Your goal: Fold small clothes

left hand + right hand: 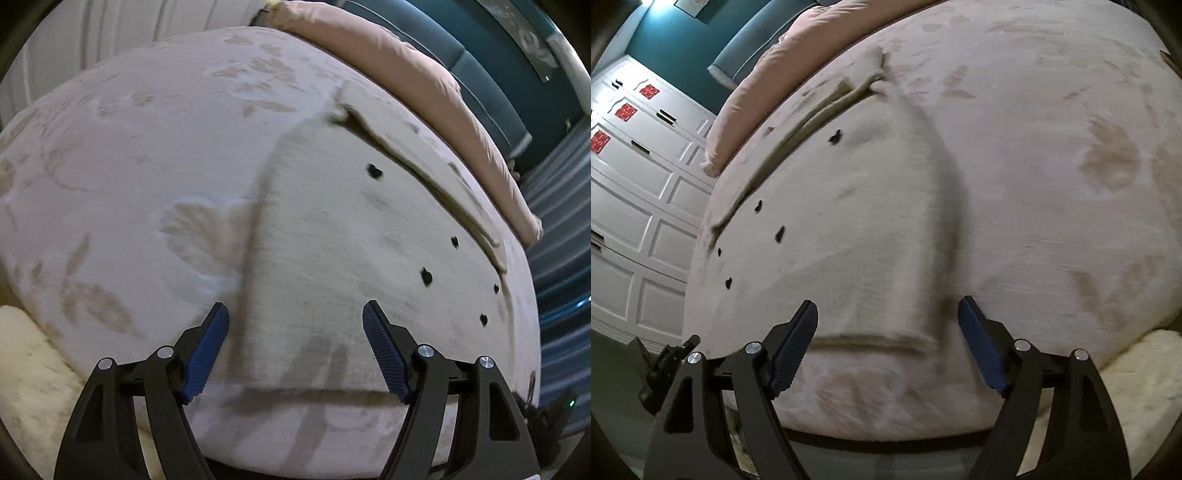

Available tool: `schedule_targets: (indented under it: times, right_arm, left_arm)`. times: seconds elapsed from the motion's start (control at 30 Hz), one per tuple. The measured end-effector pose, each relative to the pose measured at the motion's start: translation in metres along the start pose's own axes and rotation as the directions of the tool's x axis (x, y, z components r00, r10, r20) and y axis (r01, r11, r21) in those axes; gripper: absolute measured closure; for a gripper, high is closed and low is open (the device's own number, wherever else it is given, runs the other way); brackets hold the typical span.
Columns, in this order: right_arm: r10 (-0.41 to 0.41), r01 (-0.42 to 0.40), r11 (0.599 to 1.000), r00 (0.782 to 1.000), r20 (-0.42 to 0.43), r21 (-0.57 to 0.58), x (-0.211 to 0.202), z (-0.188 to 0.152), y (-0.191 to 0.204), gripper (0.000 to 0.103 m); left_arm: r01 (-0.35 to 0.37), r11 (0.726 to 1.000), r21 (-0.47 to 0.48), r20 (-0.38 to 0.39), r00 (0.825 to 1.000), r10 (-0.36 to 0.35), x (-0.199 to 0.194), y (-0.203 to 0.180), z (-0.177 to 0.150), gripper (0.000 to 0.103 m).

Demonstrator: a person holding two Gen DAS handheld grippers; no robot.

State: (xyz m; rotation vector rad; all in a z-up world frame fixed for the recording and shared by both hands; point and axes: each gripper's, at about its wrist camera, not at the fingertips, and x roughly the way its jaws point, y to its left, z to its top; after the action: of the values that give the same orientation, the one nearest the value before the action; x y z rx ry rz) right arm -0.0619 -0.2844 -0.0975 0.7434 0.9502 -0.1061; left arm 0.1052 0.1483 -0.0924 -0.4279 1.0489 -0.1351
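A small beige knit garment [332,240] with little black heart marks lies flat on the bed; it also shows in the right wrist view [857,229]. Its far edge is folded over in a thin strip. My left gripper [295,325] is open and empty, hovering over the garment's near left corner, with the left edge between the blue pads [207,350]. My right gripper [888,321] is open and empty above the garment's near right corner and hem, blue pads [982,350] on either side.
The bed cover [129,166] is pale pink with a faint leaf print. A pink duvet [424,74] lies bunched along the far side. A cream fluffy rug [29,387] lies by the bed. White panelled wardrobe doors [639,192] and a teal wall stand beyond.
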Motion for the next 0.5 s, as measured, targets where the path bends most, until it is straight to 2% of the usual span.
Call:
schedule_targets:
  times: [0.03,0.07,0.1,0.13,0.17,0.2,0.27,0.37,0.5]
  right_arm:
    - [0.013,-0.013,1.000,1.000,0.004,-0.004,0.003,0.000,0.004,0.028]
    - [0.012,-0.012,1.000,1.000,0.008,-0.007,0.005,0.001,0.006,0.034]
    - [0.011,-0.011,1.000,1.000,0.008,-0.011,0.009,0.003,0.010,0.047]
    - [0.012,-0.012,1.000,1.000,0.002,-0.010,0.012,0.005,0.011,0.057]
    - [0.006,-0.006,1.000,1.000,-0.005,-0.009,0.013,0.006,0.012,0.084]
    - [-0.001,0.001,1.000,1.000,-0.006,-0.009,0.012,0.009,0.014,0.098]
    - [0.027,-0.026,1.000,0.999,0.038,-0.015,-0.004,0.013,0.019,0.098]
    - [0.039,-0.029,0.995,0.993,0.108,-0.092,-0.049,0.011,0.036,0.099]
    - [0.009,0.005,0.986,0.997,0.082,-0.168,-0.085,-0.009,0.038,0.100]
  left_arm:
    - [-0.006,1.000,0.007,0.000,1.000,0.006,0.002,-0.004,0.001,0.039]
    - [-0.006,1.000,0.003,-0.002,1.000,0.006,0.003,-0.007,0.001,0.058]
    - [0.004,1.000,-0.006,-0.023,1.000,-0.004,0.006,-0.007,0.004,0.071]
    - [0.013,1.000,-0.022,-0.044,0.999,-0.014,0.007,-0.006,0.007,0.098]
    - [0.022,0.999,-0.042,-0.058,0.998,-0.025,0.007,-0.004,0.009,0.097]
    - [0.038,0.996,-0.075,-0.049,0.998,-0.041,0.000,-0.001,0.014,0.097]
    - [0.053,0.996,-0.068,-0.023,0.998,-0.055,-0.016,-0.003,0.019,0.098]
    - [0.065,0.998,-0.004,0.010,0.998,-0.065,-0.057,-0.009,0.020,0.098]
    - [0.067,0.995,0.069,-0.007,0.998,-0.067,-0.098,-0.011,-0.001,0.099]
